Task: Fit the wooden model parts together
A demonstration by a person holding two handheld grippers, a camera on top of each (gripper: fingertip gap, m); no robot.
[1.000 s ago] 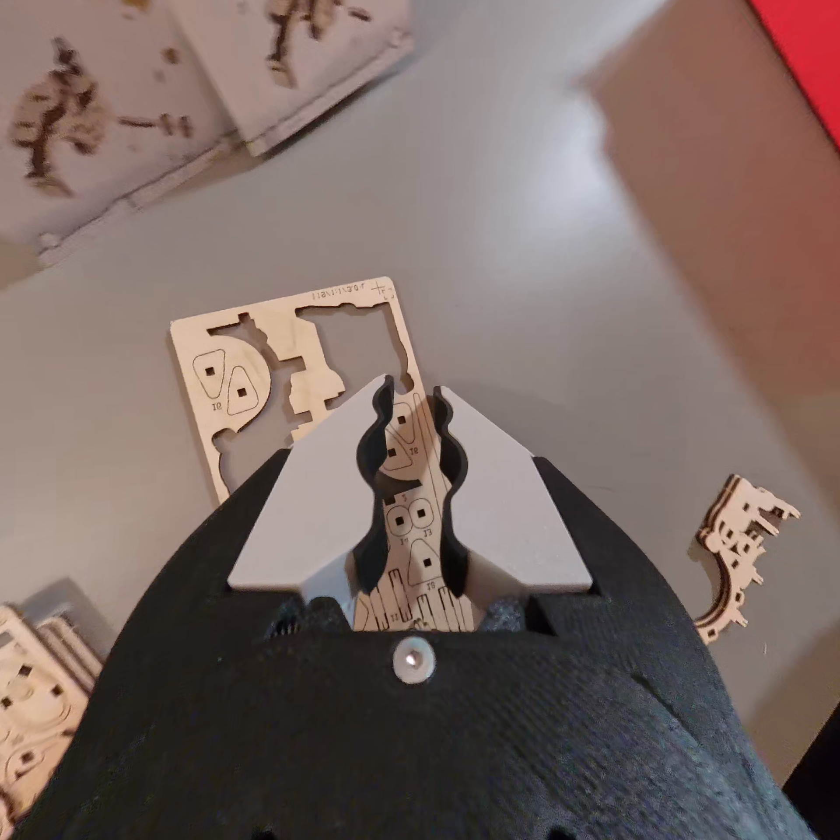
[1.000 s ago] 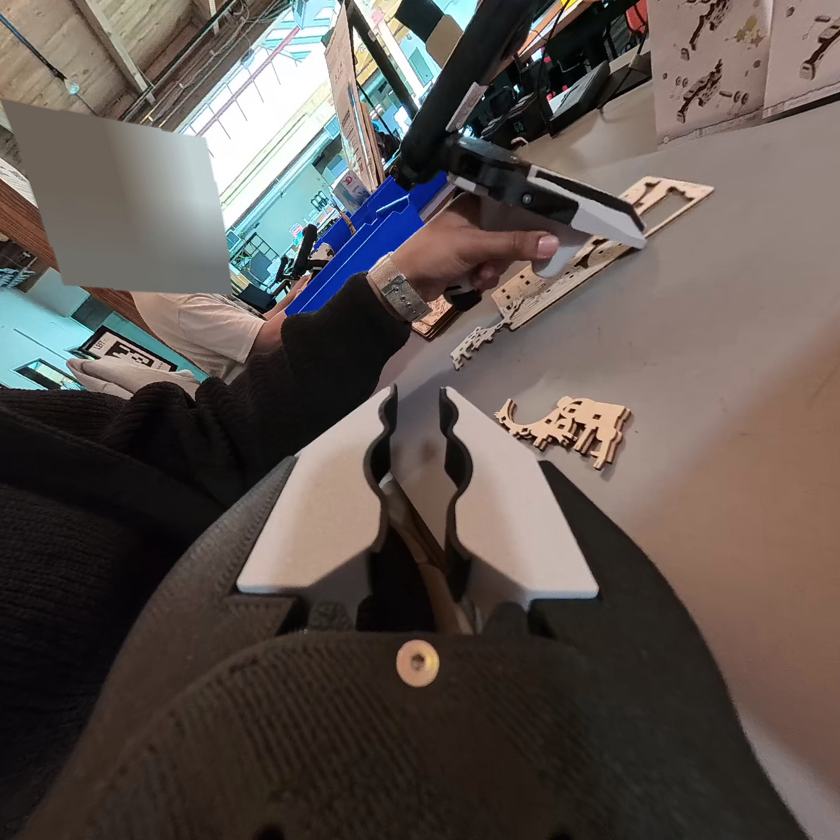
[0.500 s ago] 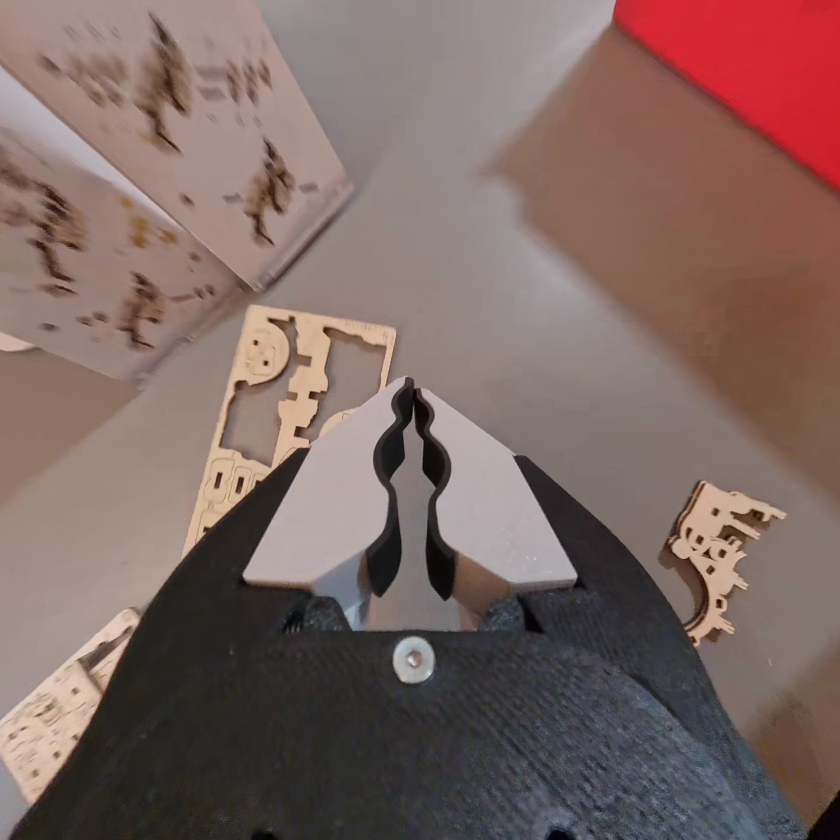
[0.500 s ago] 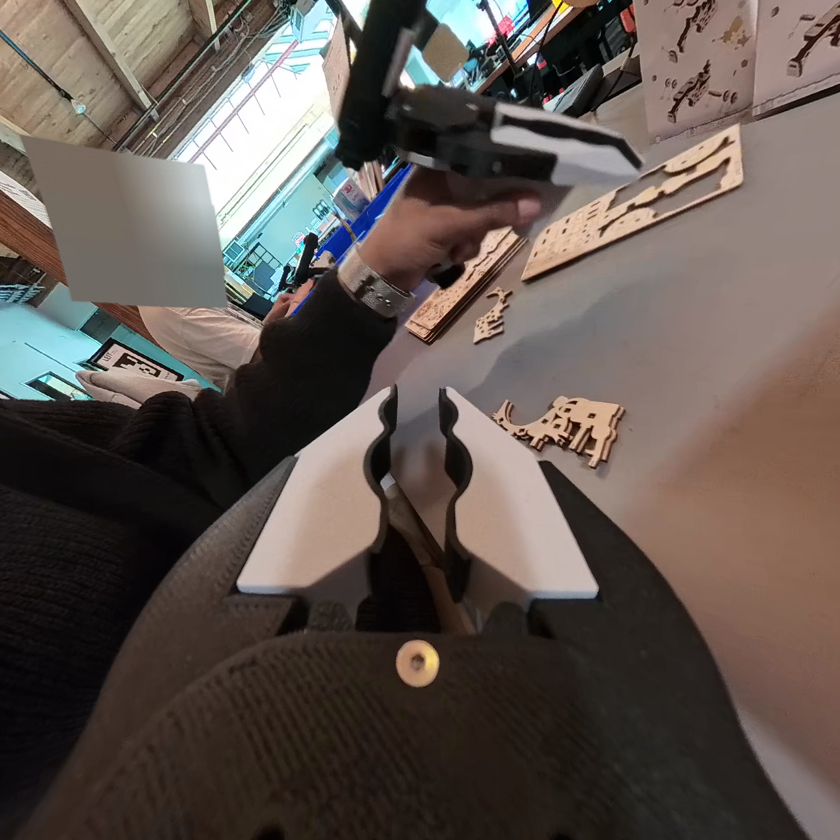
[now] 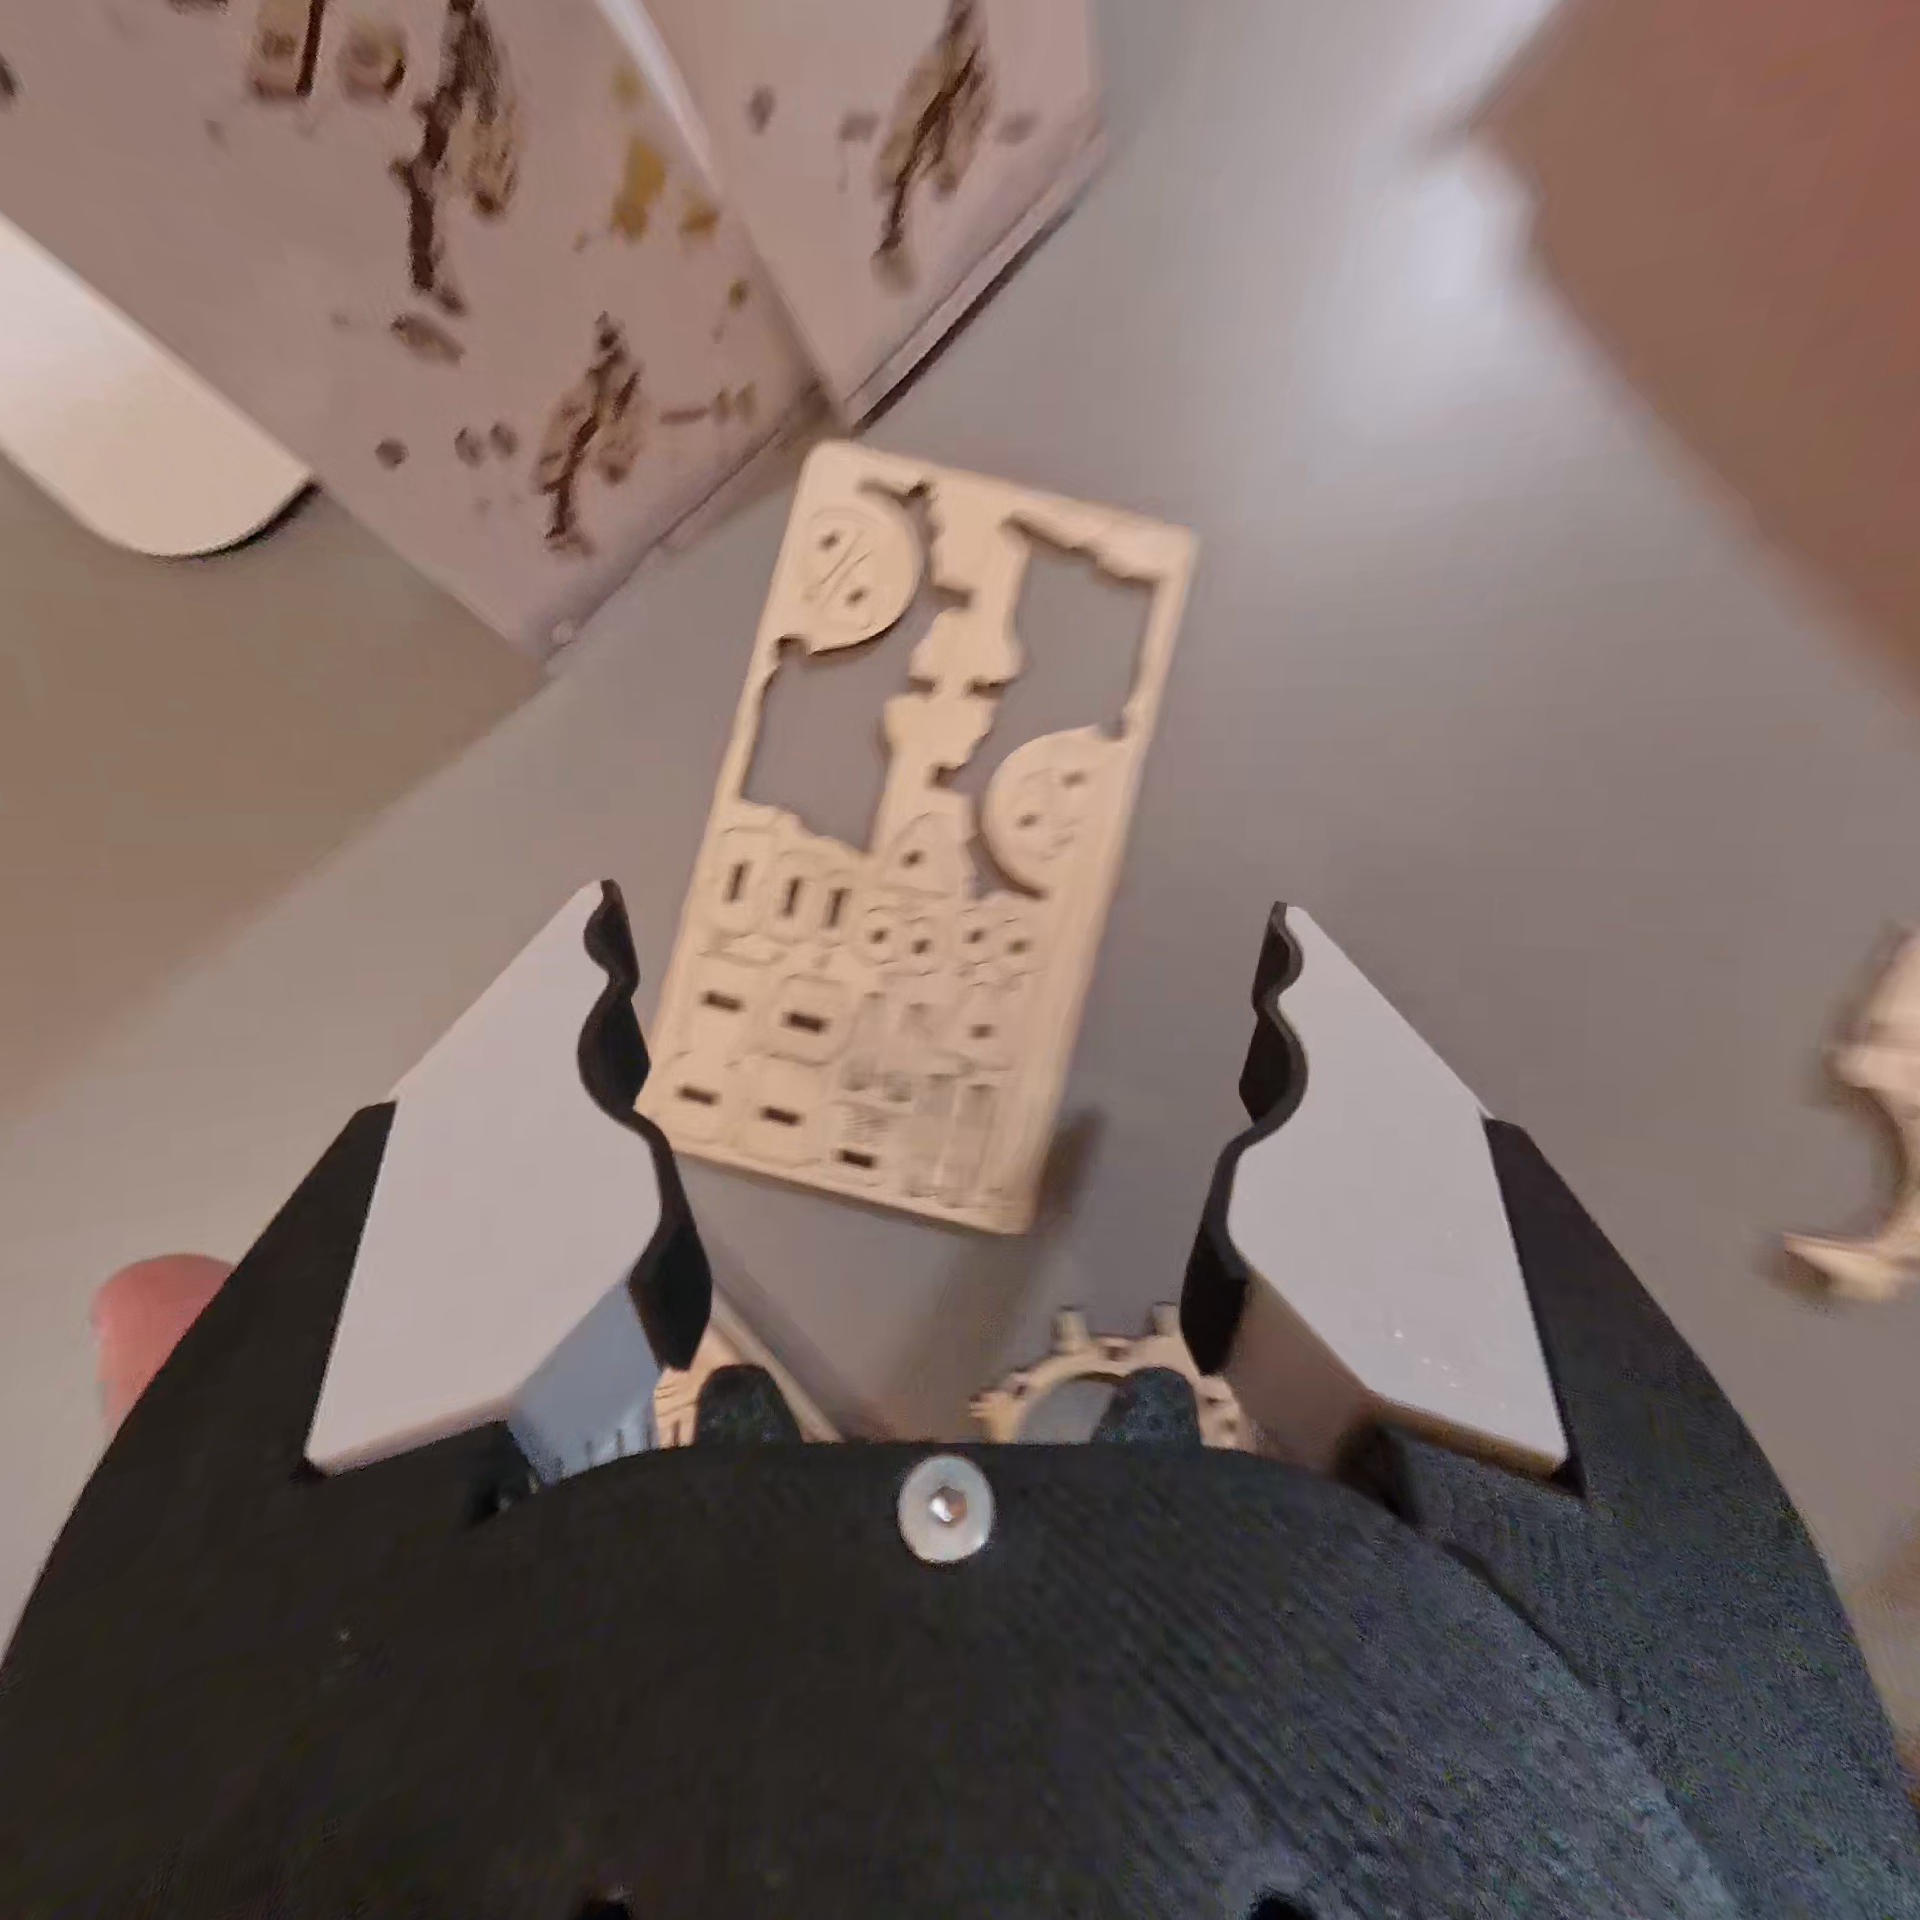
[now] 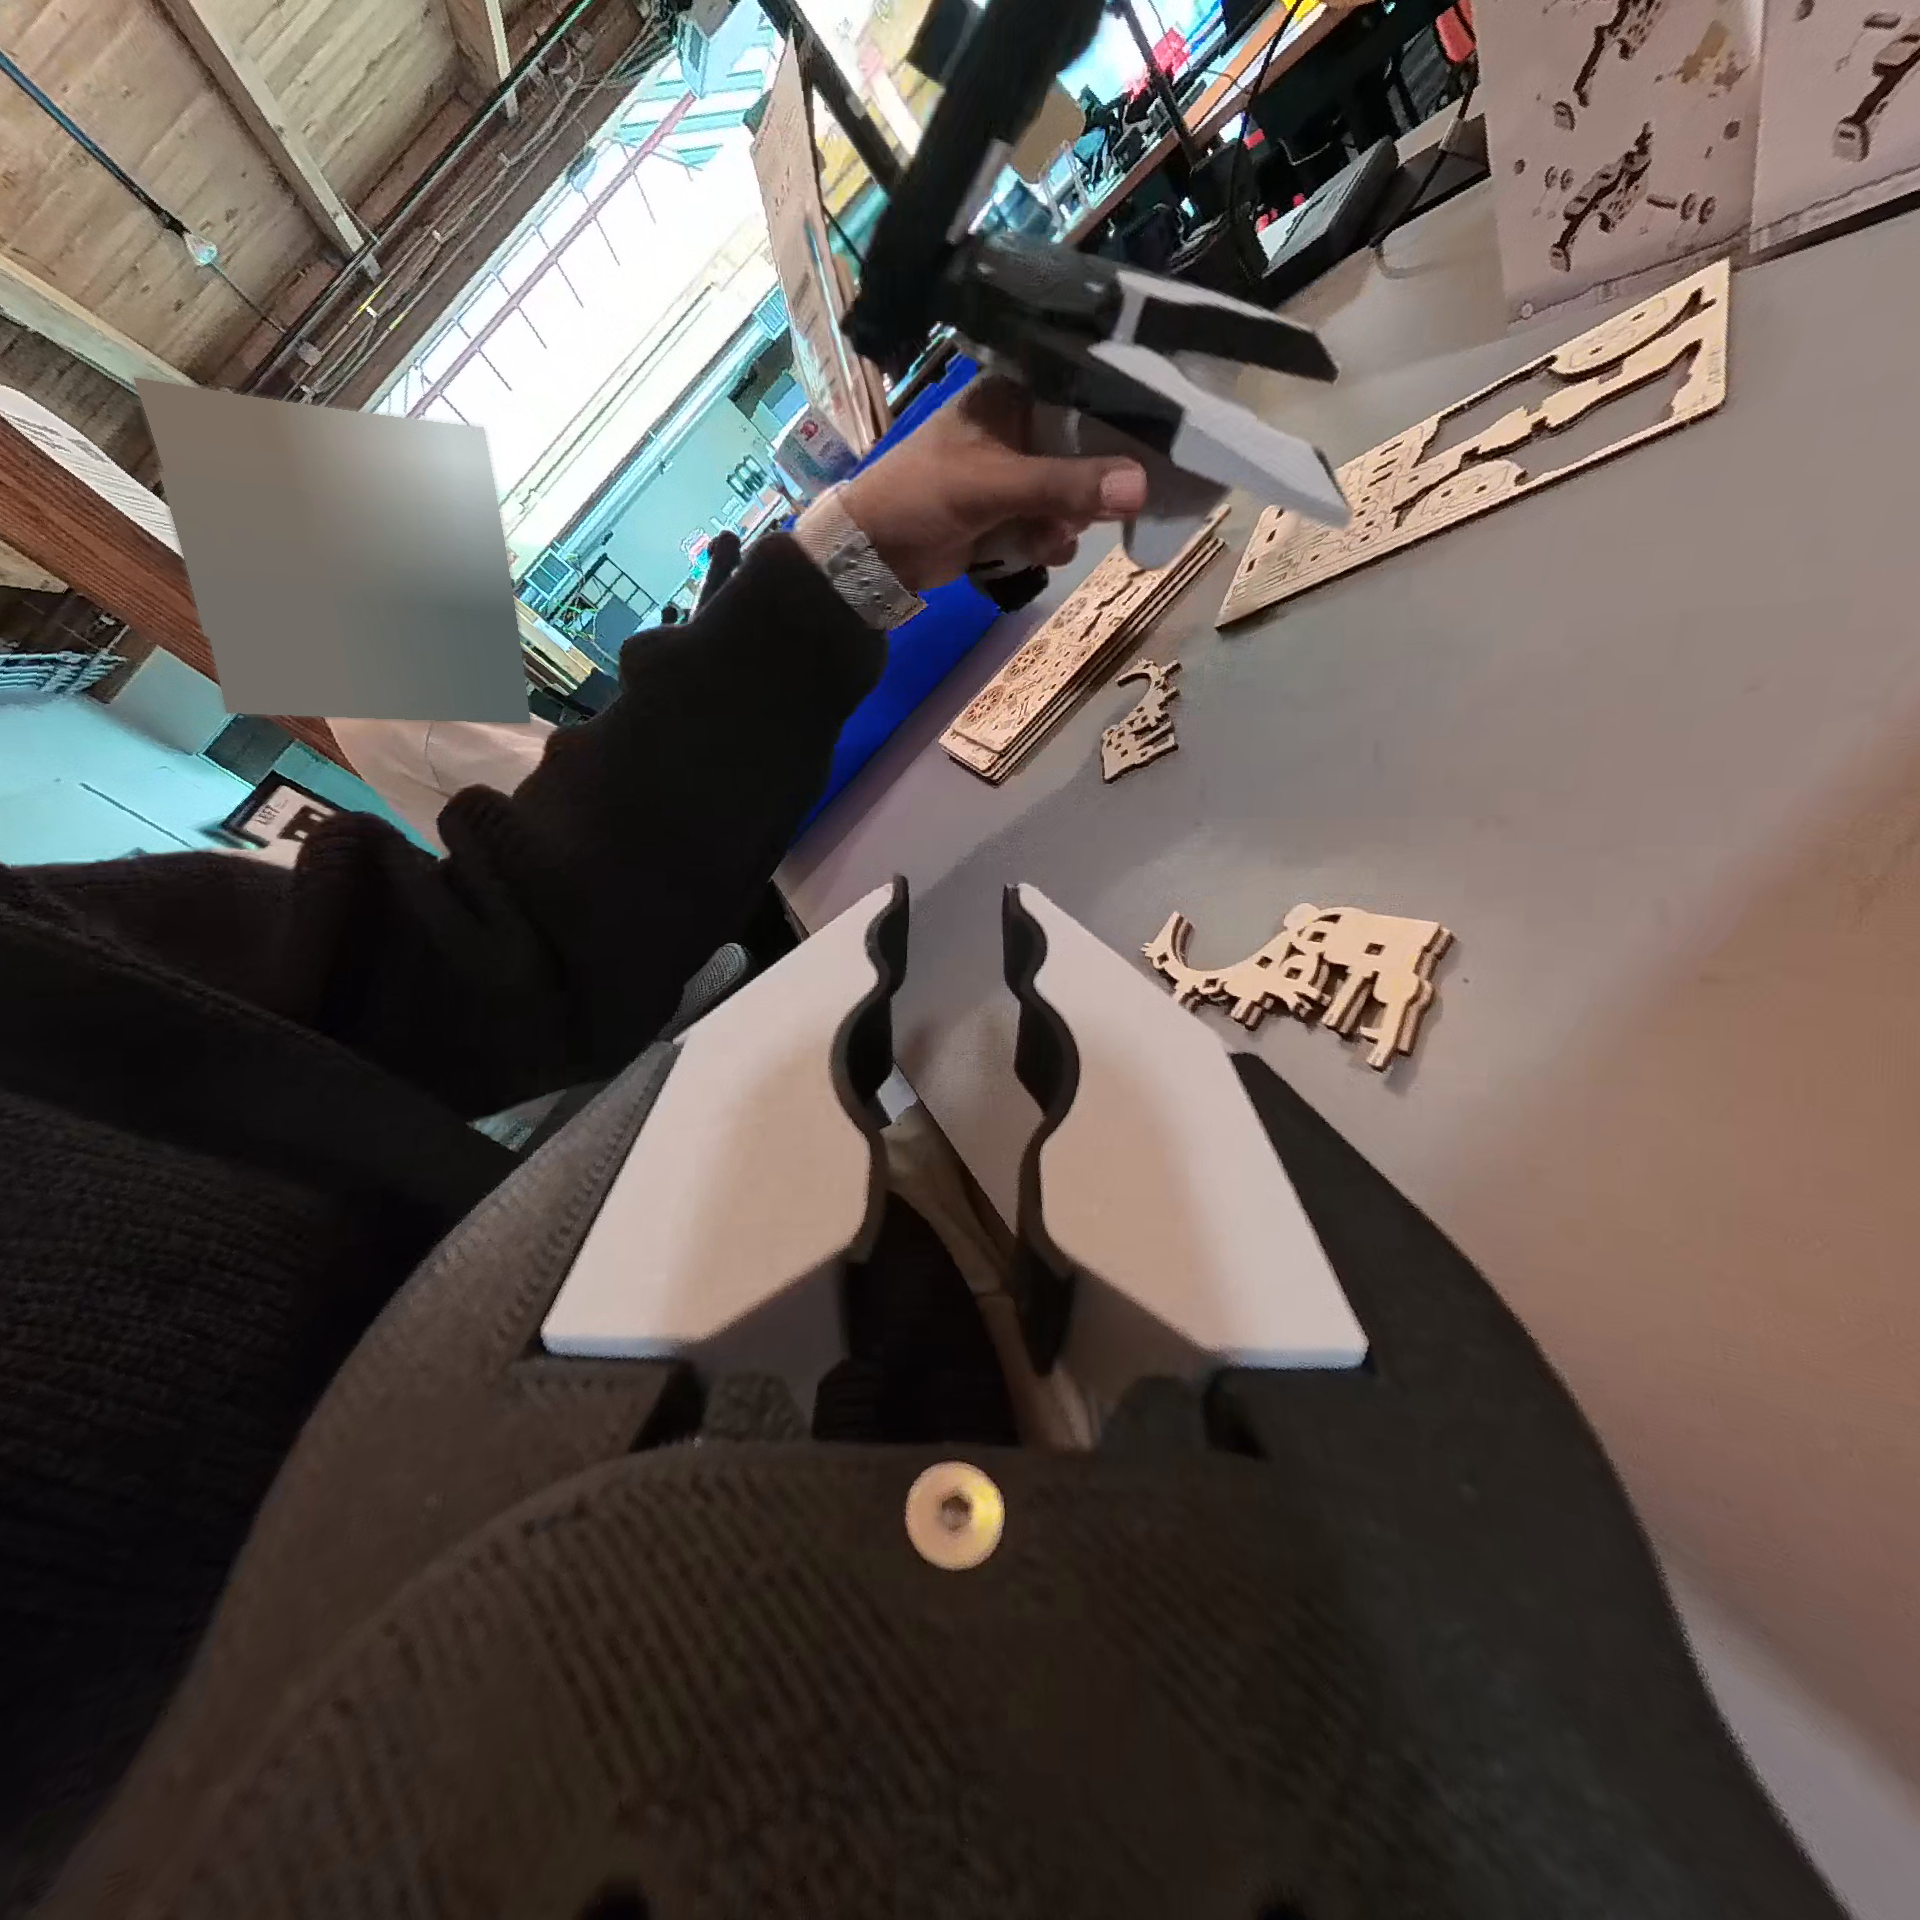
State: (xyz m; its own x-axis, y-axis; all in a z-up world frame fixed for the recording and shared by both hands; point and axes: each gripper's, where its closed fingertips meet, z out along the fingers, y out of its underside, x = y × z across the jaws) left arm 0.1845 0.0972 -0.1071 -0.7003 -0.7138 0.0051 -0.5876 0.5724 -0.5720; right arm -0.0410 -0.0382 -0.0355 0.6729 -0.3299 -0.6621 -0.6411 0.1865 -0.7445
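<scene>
Flat on the grey table [image 5: 1455, 623], directly ahead of the left gripper [image 5: 940, 914]: a laser-cut wooden parts sheet [image 5: 914, 997], pale plywood, several shapes already punched out of its far half, small slotted pieces still seated in its near half. Seen in the left wrist view between two widely spread jaws, nothing gripped, fingertips held clear above the sheet. Just under the gripper's body, partly hidden: a small toothed wooden piece [image 5: 1081, 1382]. Off to the right, apart from the sheet and blurred: a partly assembled wooden model section [image 5: 1870, 1049]. Behind the sheet, standing upright: white printed instruction cards [image 5: 468, 260]. At the lower left edge, a fingertip [image 5: 145, 1320].

From the right wrist view: right gripper [image 6: 956, 899] low by the table edge, jaws only narrowly parted, nothing between the tips. Just beyond its right finger, lying on the table [image 6: 1558, 727], the assembled section [image 6: 1309, 982], layered, with square cut-outs. Farther off, the small toothed piece [image 6: 1143, 727] beside a stack of uncut sheets [image 6: 1081, 655], then the parts sheet [image 6: 1475, 468]. Above the stack's far end, the left gripper [image 6: 1330, 436], held in a hand [image 6: 997, 499], black sleeve [image 6: 623, 831] and metal wristband [image 6: 862, 566] behind it. Instruction cards [image 6: 1600, 135] upright at the table's far side.
</scene>
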